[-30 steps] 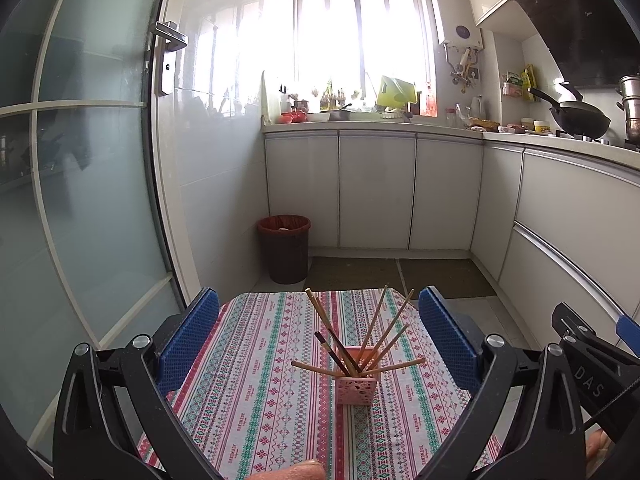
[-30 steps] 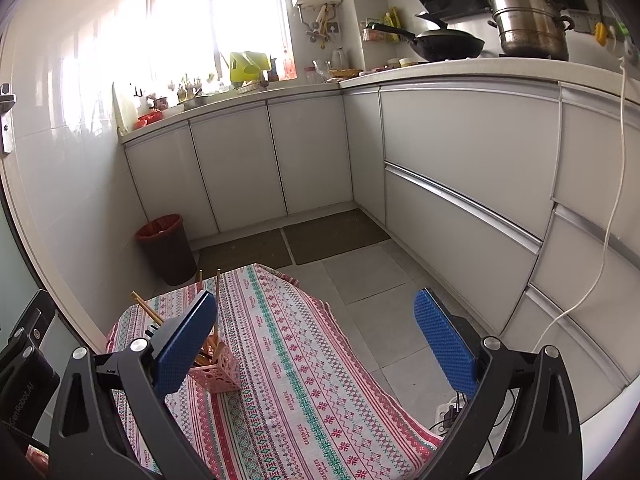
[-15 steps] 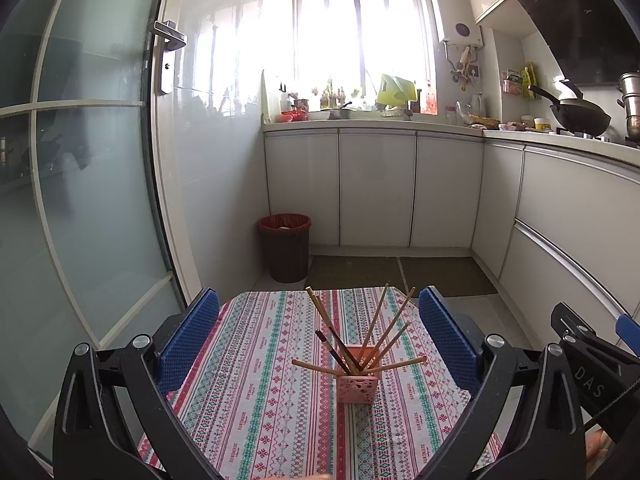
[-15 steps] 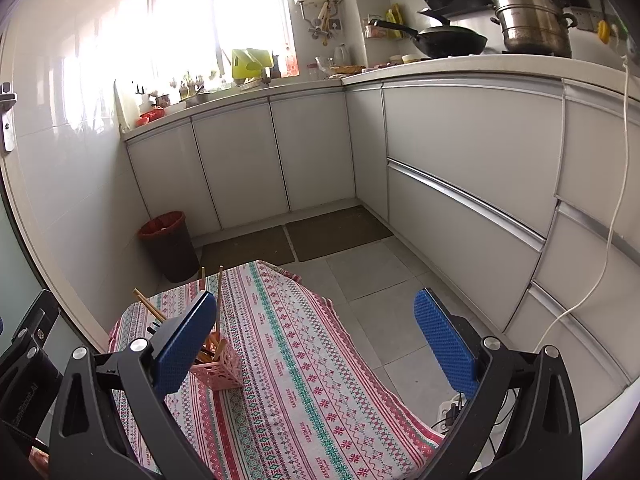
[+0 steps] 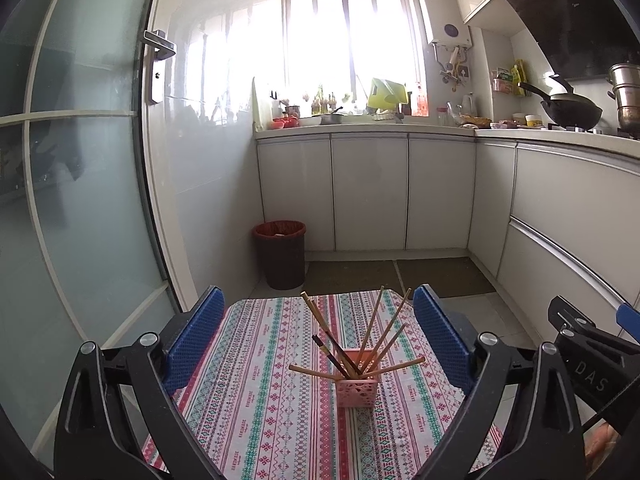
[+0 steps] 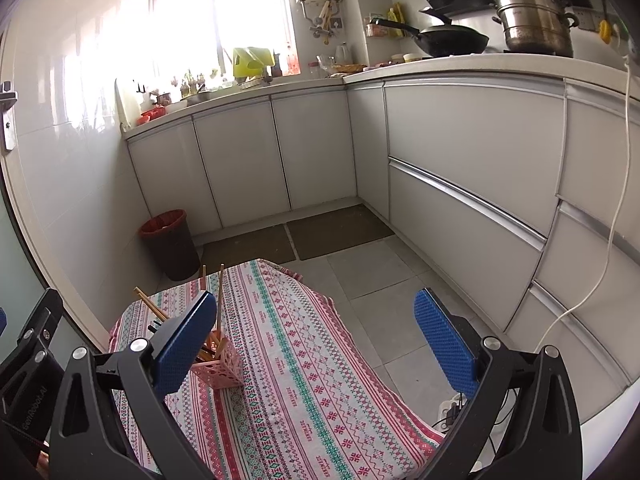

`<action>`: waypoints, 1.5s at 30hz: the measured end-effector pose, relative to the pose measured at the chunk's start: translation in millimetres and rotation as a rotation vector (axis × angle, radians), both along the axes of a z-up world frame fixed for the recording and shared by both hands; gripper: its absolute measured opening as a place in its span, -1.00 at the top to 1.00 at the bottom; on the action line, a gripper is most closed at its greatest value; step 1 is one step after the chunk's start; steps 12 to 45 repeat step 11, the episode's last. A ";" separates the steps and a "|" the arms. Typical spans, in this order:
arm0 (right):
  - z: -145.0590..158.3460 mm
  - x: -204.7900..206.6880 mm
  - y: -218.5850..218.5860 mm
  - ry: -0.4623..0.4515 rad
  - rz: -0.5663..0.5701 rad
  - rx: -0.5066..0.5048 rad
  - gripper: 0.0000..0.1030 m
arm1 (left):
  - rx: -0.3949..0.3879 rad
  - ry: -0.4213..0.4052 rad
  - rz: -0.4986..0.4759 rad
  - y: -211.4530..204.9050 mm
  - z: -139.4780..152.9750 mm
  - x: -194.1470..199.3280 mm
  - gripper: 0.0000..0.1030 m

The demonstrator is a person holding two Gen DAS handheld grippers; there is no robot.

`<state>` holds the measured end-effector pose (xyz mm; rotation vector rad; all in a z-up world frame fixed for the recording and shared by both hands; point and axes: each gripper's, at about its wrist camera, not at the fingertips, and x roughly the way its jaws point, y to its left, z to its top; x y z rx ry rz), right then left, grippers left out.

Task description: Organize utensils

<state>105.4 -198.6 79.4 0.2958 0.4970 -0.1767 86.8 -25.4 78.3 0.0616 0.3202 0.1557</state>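
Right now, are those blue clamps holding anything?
No. Both the left hand-held gripper and the right hand-held gripper are open and empty; the chopsticks stand in the pink holder.

Sunlit window [image 5: 344, 48], white cabinets [image 5: 370, 192], grey tiled floor [image 6: 372, 280]

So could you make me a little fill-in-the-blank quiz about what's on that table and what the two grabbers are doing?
1. The chopsticks stand in a small ____ basket.
2. The basket sits on a patterned ____.
3. The left gripper and the right gripper both hold ____.
4. On the floor beyond the table stands a dark ____.

Missing words: pink; tablecloth; nothing; bin
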 end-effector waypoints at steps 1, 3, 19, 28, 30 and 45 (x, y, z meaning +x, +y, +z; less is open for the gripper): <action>0.3 -0.1 0.3 -0.001 -0.001 -0.002 -0.87 | -0.001 -0.003 0.006 0.5 0.3 -0.2 -0.77; 0.5 -0.4 -0.7 -0.003 -0.002 0.000 -0.87 | -0.011 -0.007 0.010 2.0 1.8 -1.1 -0.80; -0.7 -1.1 0.3 -0.006 0.002 0.005 -0.87 | -0.011 0.006 0.029 2.7 4.5 -0.1 -0.86; -0.7 -1.1 0.3 -0.006 0.002 0.005 -0.87 | -0.011 0.006 0.029 2.7 4.5 -0.1 -0.86; -0.7 -1.1 0.3 -0.006 0.002 0.005 -0.87 | -0.011 0.006 0.029 2.7 4.5 -0.1 -0.86; -0.7 -1.1 0.3 -0.006 0.002 0.005 -0.87 | -0.011 0.006 0.029 2.7 4.5 -0.1 -0.86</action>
